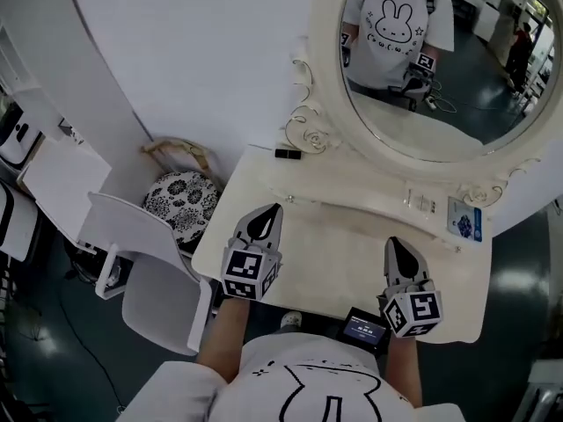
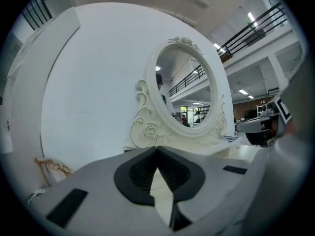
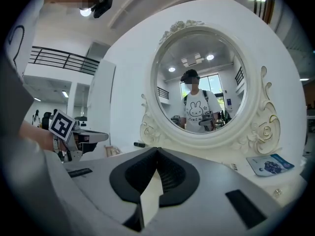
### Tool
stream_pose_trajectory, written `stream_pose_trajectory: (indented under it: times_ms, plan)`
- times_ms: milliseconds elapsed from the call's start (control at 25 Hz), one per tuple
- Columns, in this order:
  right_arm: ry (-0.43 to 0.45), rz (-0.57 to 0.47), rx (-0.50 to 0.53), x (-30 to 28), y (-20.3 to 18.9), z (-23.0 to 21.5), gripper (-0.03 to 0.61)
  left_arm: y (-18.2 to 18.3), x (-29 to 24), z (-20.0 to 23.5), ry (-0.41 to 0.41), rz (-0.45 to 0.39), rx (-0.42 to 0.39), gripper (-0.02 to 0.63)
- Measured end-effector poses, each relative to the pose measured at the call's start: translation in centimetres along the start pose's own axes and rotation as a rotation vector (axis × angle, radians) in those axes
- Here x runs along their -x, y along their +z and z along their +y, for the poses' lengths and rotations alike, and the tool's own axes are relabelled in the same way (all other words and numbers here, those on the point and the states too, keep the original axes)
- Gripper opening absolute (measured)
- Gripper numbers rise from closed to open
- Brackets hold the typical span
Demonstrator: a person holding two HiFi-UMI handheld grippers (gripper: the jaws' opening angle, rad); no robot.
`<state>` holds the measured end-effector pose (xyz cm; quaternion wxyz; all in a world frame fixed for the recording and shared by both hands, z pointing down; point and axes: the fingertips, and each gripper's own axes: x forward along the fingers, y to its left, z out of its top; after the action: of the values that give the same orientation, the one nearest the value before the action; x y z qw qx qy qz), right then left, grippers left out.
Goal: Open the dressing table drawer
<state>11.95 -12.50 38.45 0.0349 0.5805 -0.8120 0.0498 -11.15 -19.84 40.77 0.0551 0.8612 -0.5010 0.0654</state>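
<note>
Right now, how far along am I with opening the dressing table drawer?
Done: nothing; no open drawer shows. In hand: the left gripper and right gripper hang shut and empty over the tabletop, facing the mirror. Left: reach the drawer, grip it, pull it out.

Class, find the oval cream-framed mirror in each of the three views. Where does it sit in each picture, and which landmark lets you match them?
Head view: the oval cream-framed mirror is at upper right, cut off by the top edge.
Left gripper view: centre, slightly right, seen at an angle.
Right gripper view: upper centre, seen face on.
Shared landmark: the carved rose scroll at the frame's lower left.
</note>
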Motion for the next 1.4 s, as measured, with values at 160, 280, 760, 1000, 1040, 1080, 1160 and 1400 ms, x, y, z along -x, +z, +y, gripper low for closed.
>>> stream_pose_trajectory:
  times_ms: [160, 280, 760, 1000, 1040, 1080, 1160, 1400]
  plan:
    - [-0.051, 0.027, 0.001, 0.0, -0.9, -0.2, 0.014, -0.9, -1.1, 0.5, -0.039, 0.014, 0.000, 0.009]
    - [-0.065, 0.041, -0.001, -0.4, -1.4, -0.3, 0.014, -1.6, -1.7, 0.9, -0.050, 0.024, 0.008, 0.009]
    - [-0.045, 0.113, -0.026, -2.8, -5.3, -1.8, 0.014, -6.2, -4.4, 1.1, -0.049, 0.130, 0.038, 0.053]
    - [-0.018, 0.150, -0.040, -4.5, -7.3, -3.7, 0.014, -9.3, -6.5, 1.5, -0.010, 0.215, 0.050, 0.112]
    - [-0.014, 0.156, -0.043, -4.8, -7.6, -4.0, 0.012, -9.8, -6.8, 1.7, 0.002, 0.231, 0.053, 0.114]
    - [-0.010, 0.163, -0.048, -5.1, -7.9, -4.2, 0.014, -10.2, -7.1, 1.8, 0.013, 0.247, 0.055, 0.114]
    - [-0.004, 0.174, -0.059, -5.6, -8.5, -4.8, 0.013, -11.0, -7.7, 2.1, 0.028, 0.275, 0.057, 0.114]
    - [0.014, 0.208, -0.079, -7.1, -10.0, -6.2, 0.014, -13.1, -9.5, 2.6, 0.055, 0.350, 0.055, 0.137]
